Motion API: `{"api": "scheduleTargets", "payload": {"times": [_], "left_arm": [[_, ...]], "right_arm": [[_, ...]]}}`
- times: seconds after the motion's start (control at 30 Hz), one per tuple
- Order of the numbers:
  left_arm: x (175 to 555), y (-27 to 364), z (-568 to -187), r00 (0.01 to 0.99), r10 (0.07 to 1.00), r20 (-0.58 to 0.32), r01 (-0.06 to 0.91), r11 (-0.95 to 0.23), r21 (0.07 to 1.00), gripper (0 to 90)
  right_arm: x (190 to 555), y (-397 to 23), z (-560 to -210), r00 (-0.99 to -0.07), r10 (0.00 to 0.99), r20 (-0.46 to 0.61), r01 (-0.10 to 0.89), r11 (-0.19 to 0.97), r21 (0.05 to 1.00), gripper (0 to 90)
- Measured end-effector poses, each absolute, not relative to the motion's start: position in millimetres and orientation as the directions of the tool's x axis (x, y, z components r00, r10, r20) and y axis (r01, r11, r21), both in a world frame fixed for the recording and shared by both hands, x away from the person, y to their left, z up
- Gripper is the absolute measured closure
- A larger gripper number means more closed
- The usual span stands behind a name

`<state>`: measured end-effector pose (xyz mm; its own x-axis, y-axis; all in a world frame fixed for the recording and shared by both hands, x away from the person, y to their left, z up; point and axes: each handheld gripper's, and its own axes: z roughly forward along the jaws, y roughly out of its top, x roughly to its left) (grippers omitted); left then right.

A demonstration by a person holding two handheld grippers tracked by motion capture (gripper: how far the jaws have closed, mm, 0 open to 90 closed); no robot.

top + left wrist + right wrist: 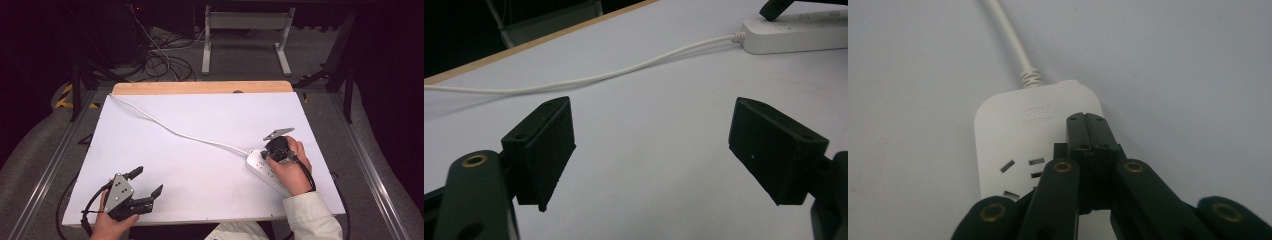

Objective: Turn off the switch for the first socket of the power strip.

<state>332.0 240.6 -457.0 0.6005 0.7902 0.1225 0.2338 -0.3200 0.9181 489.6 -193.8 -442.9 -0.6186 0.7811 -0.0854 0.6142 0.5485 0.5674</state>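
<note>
A white power strip (265, 170) lies on the white counter (200, 165), toward its right front part, with its cord (175, 131) running from the strip's far end in a loose curve to the counter's far left corner. The strip is a flat slab of smooth hard plastic with rounded corners, socket slots cut into its top and a ribbed collar where the cord enters.

The right hand-held gripper (1087, 125) sits directly over the strip, its jaws closed flat against each other with nothing between them, tips pointed down at the strip's top near the cord end. Whether the tips touch the plastic cannot be told. The left hand-held gripper (145, 182) is well apart from the strip, near the counter's left front edge, jaws spread wide and empty, aimed across the bare sheet toward the strip.

The strip looks light and rigid, so it should slide easily on the smooth sheet if pushed; its glossy shell may slip under hard pads. A firm hold is likeliest across its two long sides. The cord is thin and limp, and would drag rather than steer the strip.
</note>
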Motion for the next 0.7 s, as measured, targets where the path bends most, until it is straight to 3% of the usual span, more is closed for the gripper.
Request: {"api": "scheduleTargets", "payload": {"times": [0.7], "left_arm": [[331.1,240.6,-457.0,0.599,0.792,0.115,0.235,-0.311,0.921,18.8]], "right_arm": [[488.3,-196.1,-442.9,-0.608,0.792,-0.053,0.643,0.530,0.552,90.0]]}}
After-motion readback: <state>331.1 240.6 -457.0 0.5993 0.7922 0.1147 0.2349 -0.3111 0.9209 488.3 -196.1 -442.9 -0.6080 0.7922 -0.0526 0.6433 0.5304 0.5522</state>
